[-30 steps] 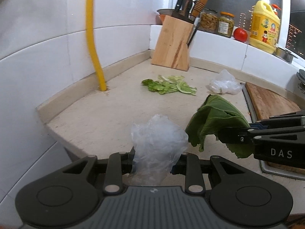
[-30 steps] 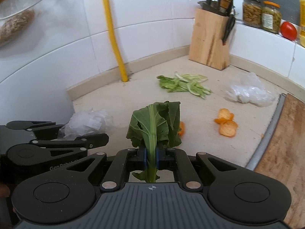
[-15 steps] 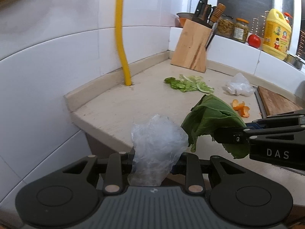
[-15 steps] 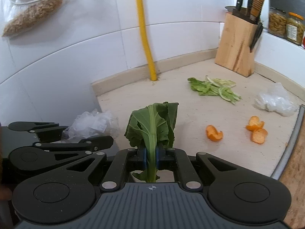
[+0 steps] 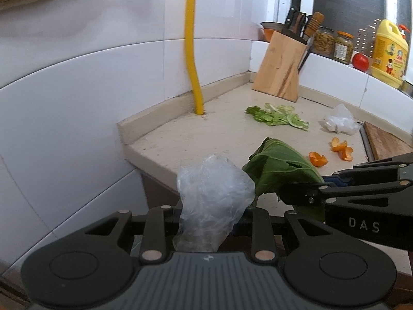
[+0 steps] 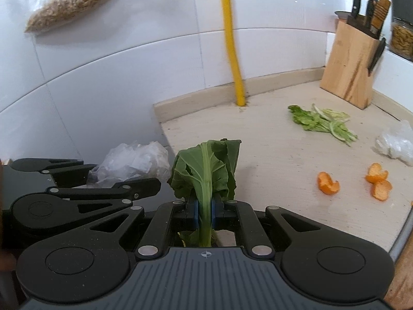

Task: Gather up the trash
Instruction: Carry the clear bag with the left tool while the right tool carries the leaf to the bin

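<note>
Beige countertop (image 5: 206,139) across the middle of both views, ending in a corner edge at centre left, white tiled wall (image 5: 90,90) behind it. Yellow pipe (image 5: 192,51) running down the wall to the counter's back edge, upper centre of the frame. Wooden knife block (image 5: 280,69) upright in the upper right, near jars, a tomato (image 5: 360,62) and a yellow detergent bottle (image 5: 389,54) on the ledge behind. Wooden cutting board (image 5: 384,142) at the right edge.

Left gripper (image 5: 207,217) at bottom centre of the left wrist view, clamped on a crumpled clear plastic bag (image 5: 211,191) that stands up between its fingers, out past the counter's near edge. Right gripper (image 6: 205,213) at bottom centre of the right wrist view, blue pads pinched tight on the stalk of a large green leaf (image 6: 206,170), blade upright above the fingers; same leaf just right of the bag in the left wrist view.

Still lying on the counter: loose pile of lettuce scraps (image 5: 278,116) at centre right, second crumpled plastic bag (image 5: 338,122) near the cutting board, orange peel pieces (image 5: 318,159) in lower right, well apart from both grippers.
</note>
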A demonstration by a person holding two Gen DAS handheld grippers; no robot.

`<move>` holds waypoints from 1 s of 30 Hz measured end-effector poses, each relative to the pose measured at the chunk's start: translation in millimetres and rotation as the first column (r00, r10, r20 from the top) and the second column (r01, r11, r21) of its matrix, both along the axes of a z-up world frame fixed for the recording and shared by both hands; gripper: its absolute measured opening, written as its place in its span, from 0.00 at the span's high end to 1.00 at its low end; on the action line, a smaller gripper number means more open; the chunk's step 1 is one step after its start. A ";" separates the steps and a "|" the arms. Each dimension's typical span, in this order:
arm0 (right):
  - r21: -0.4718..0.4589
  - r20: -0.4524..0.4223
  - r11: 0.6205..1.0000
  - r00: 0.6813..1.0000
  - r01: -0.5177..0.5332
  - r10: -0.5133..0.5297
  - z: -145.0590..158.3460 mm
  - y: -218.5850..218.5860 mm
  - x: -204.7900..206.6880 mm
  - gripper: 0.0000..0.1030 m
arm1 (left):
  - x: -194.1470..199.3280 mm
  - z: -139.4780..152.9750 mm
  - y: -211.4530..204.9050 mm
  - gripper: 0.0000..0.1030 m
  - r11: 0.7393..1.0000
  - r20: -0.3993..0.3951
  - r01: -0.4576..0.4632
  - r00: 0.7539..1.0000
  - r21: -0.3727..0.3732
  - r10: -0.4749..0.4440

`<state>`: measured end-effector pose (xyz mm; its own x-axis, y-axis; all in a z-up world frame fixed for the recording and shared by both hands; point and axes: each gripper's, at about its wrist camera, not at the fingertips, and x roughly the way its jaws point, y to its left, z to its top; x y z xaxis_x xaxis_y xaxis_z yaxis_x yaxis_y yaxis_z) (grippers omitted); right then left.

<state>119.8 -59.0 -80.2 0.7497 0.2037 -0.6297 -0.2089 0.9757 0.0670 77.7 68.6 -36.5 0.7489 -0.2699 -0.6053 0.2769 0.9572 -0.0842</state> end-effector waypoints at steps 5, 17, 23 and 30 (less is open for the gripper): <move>0.004 -0.012 0.999 0.999 -0.040 0.040 -3.2 11.7 4.4 0.88 | -4.2 -1.1 11.3 0.77 0.999 -0.009 -0.043 0.999 0.010 0.043; 0.016 -0.058 0.988 0.987 -0.151 0.152 -9.0 31.9 15.7 0.88 | -6.3 -17.7 52.0 0.77 0.983 -0.076 -0.177 0.981 0.046 0.180; 0.014 -0.086 0.980 0.976 -0.199 0.199 -17.2 50.7 25.1 0.88 | -2.6 -27.3 73.2 0.77 0.971 -0.109 -0.234 0.965 0.043 0.238; 0.007 -0.149 0.973 0.962 -0.232 0.231 -35.0 73.1 41.1 0.88 | 8.0 -47.2 88.2 0.77 0.961 -0.181 -0.272 0.944 0.047 0.276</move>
<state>160.8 14.1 -115.2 0.5813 0.3539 -0.7327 -0.4178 0.9025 0.1045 85.7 156.8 -83.7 0.6675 -0.0560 -0.7425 -0.0145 0.9960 -0.0881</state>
